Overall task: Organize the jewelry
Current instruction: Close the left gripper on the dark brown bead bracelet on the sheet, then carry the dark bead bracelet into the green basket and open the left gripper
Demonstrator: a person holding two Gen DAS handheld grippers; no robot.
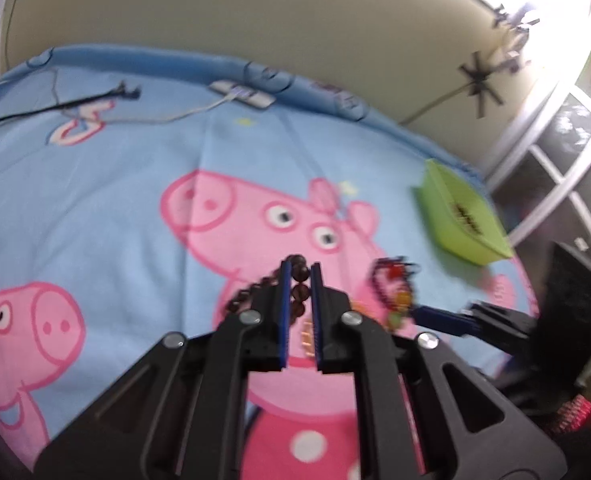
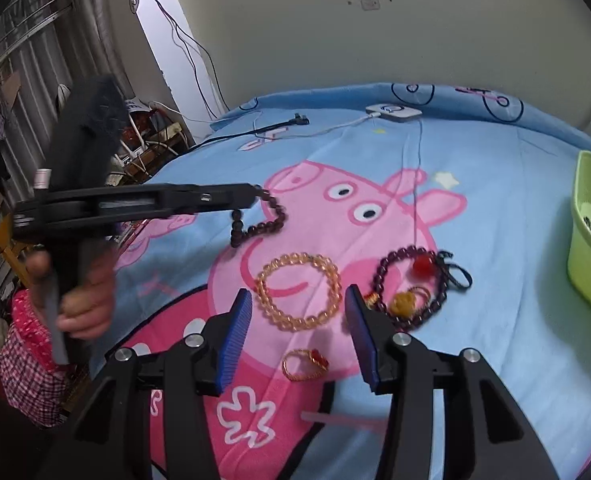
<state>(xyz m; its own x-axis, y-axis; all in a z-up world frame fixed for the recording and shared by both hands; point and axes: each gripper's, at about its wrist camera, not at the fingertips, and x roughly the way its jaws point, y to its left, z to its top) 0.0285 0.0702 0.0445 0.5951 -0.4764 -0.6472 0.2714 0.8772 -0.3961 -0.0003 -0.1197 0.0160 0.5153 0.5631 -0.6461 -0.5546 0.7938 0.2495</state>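
Left wrist view: the left tool is closed down on a string of dark brown round wooden beads. The beads sit pinched between its blue pads, and the rest of the strand trails off to the left. The strand's held stretch runs along the fingers, pointing up the bed, which has a blue cartoon-pig cover. The lime-green plastic bin lies to the upper right of this tool, well apart, and already holds some jewelry. So the carry has to go rightward and away. The right tool reaches in from the right, near a dark purple bead bracelet with a red bead and black cord.

Right wrist view: the right tool stands partly open and holds nothing. Between and just beyond its pads lies a ring of translucent amber beads, flat on the bed, not touched. A small gold ring with a red stone lies nearer, between the fingers. The purple bracelet is just right of the right pad, and the green bin stands at the far right, nearer this tool than the left one. The left tool comes in from the left, the brown strand dangling from its tip, partly lifted.
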